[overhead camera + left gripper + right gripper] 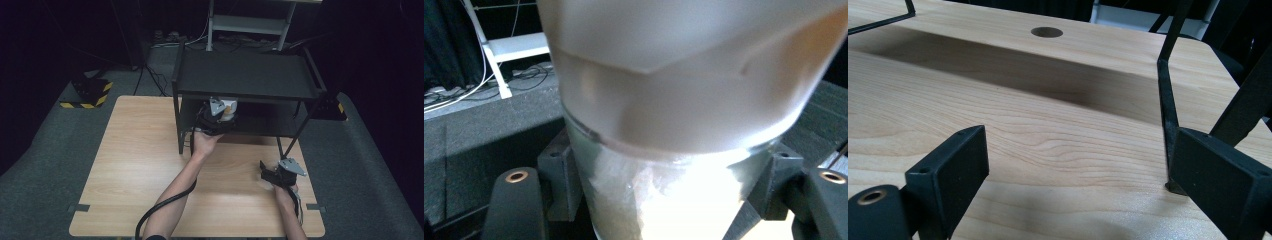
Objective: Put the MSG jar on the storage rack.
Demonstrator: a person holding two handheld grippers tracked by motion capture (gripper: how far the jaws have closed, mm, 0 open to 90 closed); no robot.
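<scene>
A clear container with a white upper part (674,100) sits right in front of the camera in the left gripper view. My left gripper (669,190) is shut on its clear lower body, one black jaw on each side. From above, that gripper (223,114) and the white container (228,106) are at the front of the lower shelf (267,124) of a black two-level rack (245,75). My right gripper (267,173) hovers low over the wooden table (140,165), near the rack's front right leg (1168,115). It (1073,165) is open with nothing between its jaws.
The rack stands on the far half of the table. A round hole (1047,32) is cut in the tabletop. A yellow-and-black striped block (91,92), loose cables and a white metal frame (250,22) lie on the grey floor beyond.
</scene>
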